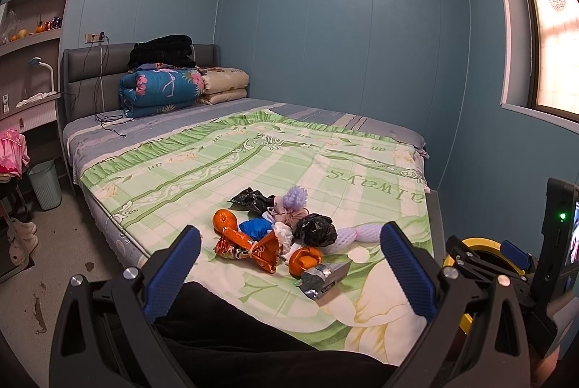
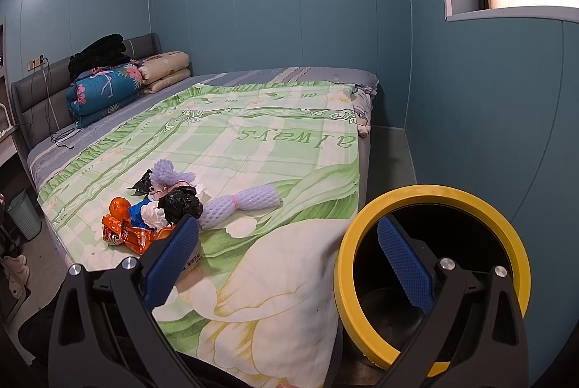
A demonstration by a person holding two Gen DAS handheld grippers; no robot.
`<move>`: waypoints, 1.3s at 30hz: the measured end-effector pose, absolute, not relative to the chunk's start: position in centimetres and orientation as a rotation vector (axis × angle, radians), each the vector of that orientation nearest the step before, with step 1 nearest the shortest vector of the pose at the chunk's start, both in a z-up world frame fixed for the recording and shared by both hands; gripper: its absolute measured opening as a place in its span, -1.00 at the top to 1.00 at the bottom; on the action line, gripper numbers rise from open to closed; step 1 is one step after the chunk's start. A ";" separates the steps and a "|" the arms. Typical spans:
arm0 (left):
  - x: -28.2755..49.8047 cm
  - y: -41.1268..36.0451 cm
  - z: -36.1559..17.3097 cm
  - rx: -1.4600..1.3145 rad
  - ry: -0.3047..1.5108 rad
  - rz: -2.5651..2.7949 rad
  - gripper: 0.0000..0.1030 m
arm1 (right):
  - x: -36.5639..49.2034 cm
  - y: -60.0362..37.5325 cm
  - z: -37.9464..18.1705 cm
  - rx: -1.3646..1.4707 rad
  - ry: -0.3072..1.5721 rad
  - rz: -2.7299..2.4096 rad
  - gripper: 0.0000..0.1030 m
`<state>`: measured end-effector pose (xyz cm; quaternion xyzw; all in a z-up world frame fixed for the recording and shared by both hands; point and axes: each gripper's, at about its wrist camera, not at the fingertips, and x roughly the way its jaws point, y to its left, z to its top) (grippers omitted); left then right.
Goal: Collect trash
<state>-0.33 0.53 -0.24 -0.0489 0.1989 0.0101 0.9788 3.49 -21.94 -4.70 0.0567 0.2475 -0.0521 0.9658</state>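
A heap of trash lies on the green bedspread (image 1: 202,167) near the bed's foot: an orange snack wrapper (image 1: 249,248), orange peel (image 1: 224,219), a blue wad (image 1: 255,228), black plastic bags (image 1: 313,228), purple foam netting (image 1: 296,198) and a silver carton (image 1: 322,279). My left gripper (image 1: 289,265) is open, hovering just short of the heap with nothing between its fingers. In the right wrist view the same heap (image 2: 155,214) lies left of my right gripper (image 2: 289,250), which is open and empty. A black bin with a yellow rim (image 2: 430,196) stands on the floor beside the bed, behind the right finger.
Folded quilts (image 1: 163,87) and a dark blanket (image 1: 161,51) are stacked at the headboard. A pale green wastebasket (image 1: 45,183) stands on the floor left of the bed, beside shelves and slippers (image 1: 21,239). A blue wall and a window (image 1: 553,37) close in the right side.
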 end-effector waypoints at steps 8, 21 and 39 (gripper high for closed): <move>-0.3 0.6 -0.2 -0.100 0.403 0.022 -0.87 | 3.5 -22.0 -4.7 0.116 0.502 -0.106 -0.84; -0.3 0.6 -0.2 -0.099 0.402 0.022 -0.87 | 3.6 -22.0 -4.6 0.116 0.505 -0.106 -0.84; -0.4 0.6 -0.3 -0.098 0.404 0.023 -0.87 | 3.8 -21.9 -5.4 0.118 0.514 -0.106 -0.84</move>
